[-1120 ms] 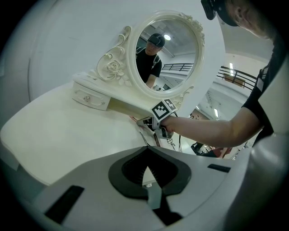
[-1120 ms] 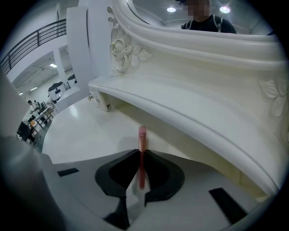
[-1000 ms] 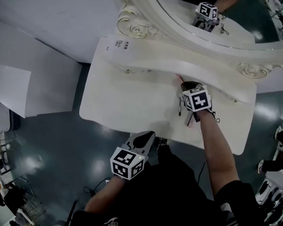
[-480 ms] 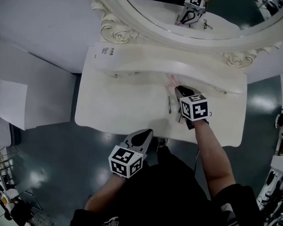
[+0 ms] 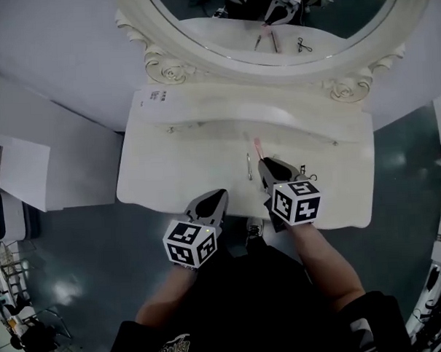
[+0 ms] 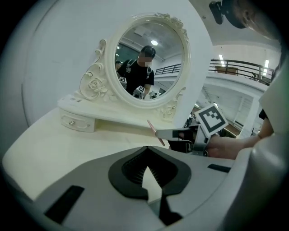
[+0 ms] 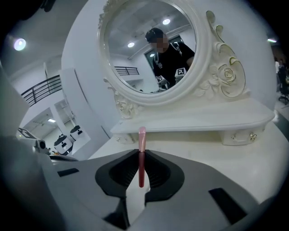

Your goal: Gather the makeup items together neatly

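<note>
Head view: my right hand-held gripper (image 5: 267, 167) holds a pink makeup stick (image 5: 257, 144) above the white table (image 5: 170, 181), near 1 slim grey item (image 5: 249, 165) lying there. The left hand-held gripper (image 5: 216, 201) hangs over the table's front edge.

Left gripper view: its jaws meet on nothing.

Right gripper view: the jaws pinch the stick, its tip pointing toward the mirror (image 7: 135, 67).

A slim makeup item (image 5: 249, 167) lies on the table (image 5: 173, 174) before the mirror (image 5: 214, 30).
</note>
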Tool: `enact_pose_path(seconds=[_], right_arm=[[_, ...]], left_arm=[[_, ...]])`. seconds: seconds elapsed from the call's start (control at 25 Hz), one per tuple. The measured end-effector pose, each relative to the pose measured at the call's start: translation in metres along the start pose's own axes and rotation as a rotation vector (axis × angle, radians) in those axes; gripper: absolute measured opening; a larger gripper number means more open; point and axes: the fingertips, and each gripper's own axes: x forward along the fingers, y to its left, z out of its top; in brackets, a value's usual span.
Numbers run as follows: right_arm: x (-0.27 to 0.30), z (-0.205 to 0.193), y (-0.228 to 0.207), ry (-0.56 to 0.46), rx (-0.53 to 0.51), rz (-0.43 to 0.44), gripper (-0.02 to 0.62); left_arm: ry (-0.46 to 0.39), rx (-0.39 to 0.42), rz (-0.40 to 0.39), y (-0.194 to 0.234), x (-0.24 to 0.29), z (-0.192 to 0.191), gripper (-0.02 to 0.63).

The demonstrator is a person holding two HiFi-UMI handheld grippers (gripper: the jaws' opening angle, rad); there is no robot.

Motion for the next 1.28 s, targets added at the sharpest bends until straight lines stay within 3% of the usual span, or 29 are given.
enact_pose_path(seconds=[0.36, 0.72, 1.28], right_arm=[[-0.011, -0.011, 0.048, -0.047, 0.015, -0.001, 0.063], [0.023, -0.031, 0.093, -0.043, 0.035, -0.092, 0.063], [0.080, -0.069, 0.107, -0.001, 0.104, -0.282, 0.063]], left_arm=[[-0.014, 0.066, 0.038, 0.018, -0.009, 0.018, 0.008], [0.031, 0.102, -0.064, 0.057, -0.037, 0.015, 0.008], [0.090, 0.123, -0.169, 0.105, -0.077, -0.009, 0.008]])
